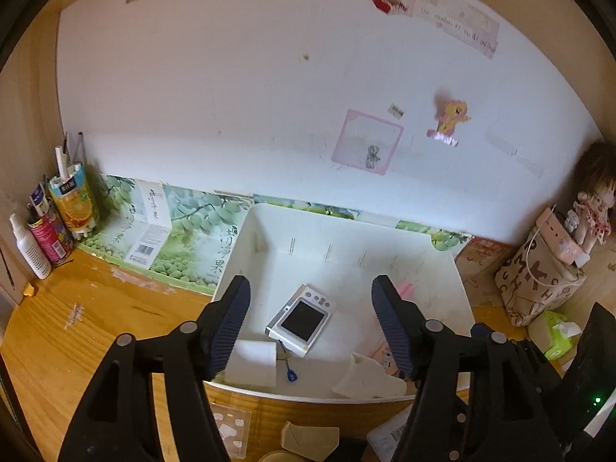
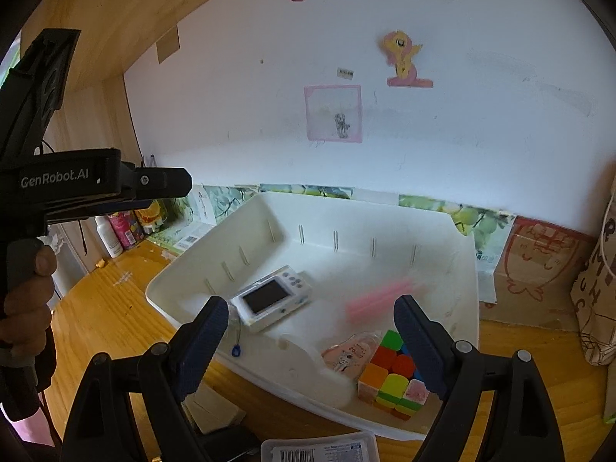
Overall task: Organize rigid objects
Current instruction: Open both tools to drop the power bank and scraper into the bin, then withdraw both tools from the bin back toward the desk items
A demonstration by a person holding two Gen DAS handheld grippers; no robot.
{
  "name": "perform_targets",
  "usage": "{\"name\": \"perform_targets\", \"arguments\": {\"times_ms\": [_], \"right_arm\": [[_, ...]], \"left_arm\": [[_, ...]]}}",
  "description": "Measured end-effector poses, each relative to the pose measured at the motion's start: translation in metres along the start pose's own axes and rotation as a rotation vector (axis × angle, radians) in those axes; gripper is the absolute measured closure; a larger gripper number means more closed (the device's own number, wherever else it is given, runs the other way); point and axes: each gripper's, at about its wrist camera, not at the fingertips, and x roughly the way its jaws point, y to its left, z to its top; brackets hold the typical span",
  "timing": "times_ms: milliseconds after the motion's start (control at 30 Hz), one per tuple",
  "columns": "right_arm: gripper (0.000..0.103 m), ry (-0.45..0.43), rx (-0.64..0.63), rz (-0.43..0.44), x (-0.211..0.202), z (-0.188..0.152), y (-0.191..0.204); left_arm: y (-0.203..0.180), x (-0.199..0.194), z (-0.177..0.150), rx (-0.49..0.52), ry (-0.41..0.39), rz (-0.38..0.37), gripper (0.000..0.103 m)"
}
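Note:
A white plastic bin (image 1: 442, 269) (image 2: 454, 269) stands on the wooden desk against the wall. Inside lie a white handheld device with a dark screen (image 1: 302, 319) (image 2: 271, 298), a white roll (image 1: 254, 362), a pink packet (image 2: 352, 352), a colourful puzzle cube (image 2: 392, 379) and a blurred pink stick-like thing (image 2: 379, 296) in motion. My left gripper (image 1: 310, 300) is open and empty above the bin's near side. My right gripper (image 2: 312, 317) is open and empty over the bin; the pink thing is between and beyond its fingers.
Bottles and a juice carton (image 1: 73, 208) stand at the far left corner. A patterned bag (image 1: 539, 281) and a doll (image 1: 591, 208) stand at the right. A cardboard box (image 2: 539, 265) is behind the bin. A clear lidded box (image 2: 319, 450) lies near the front edge.

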Motion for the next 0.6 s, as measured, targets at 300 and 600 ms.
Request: {"name": "perform_targets", "arguments": {"times_ms": [300,600], "right_arm": [[0.014,-0.056,-0.008,-0.03,-0.032,0.009,0.004],[0.013,-0.126,-0.001,-0.067,-0.07,0.013,0.006]], "left_arm": [[0.001,-0.037,-0.001,-0.007,-0.075,0.019,0.024],[0.009,-0.075,-0.008,-0.05,-0.117,0.017,0.021]]}}
